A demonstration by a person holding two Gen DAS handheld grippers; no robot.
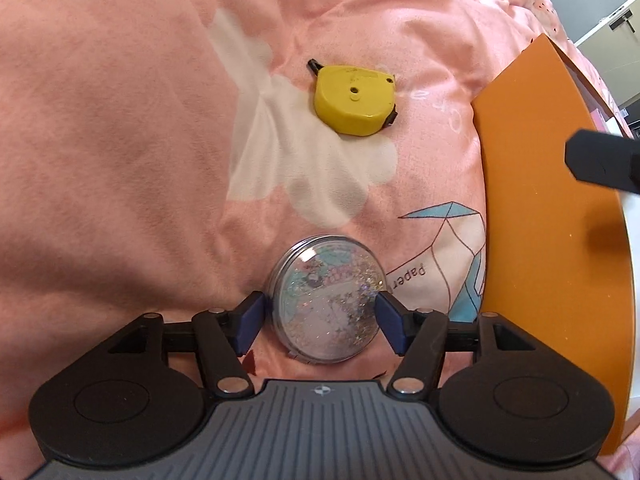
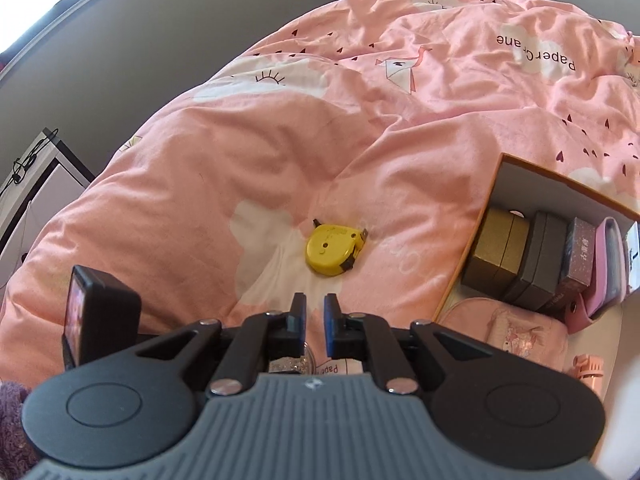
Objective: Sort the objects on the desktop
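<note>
I saw the round case lying flat on the pink bedspread, a clear disc with a metal rim, glitter and a pastel cartoon print under its lid. It sat between the blue pads of my left hand-held gripper, whose jaws stood released and wide; the left pad was just beside the rim, the right pad overlapped the case's edge in the picture, and I could not tell whether it touched.

Farther up the bedspread, well apart from the case, lay a yellow tape measure on a white flower print, flat on its side with black tabs at its corners. To the right stood the orange wall of a box, close to the case. A black part hung over that wall at the right edge of the left view.

In the right view my right hand-held gripper was nearly clenched, with a narrow gap between its pads and nothing in it, pointing toward the tape measure. The box there showed a white inside holding a gold case, a dark grey case, a purple carton and a pink pouch. Nothing lay between the left gripper and the round case.
</note>
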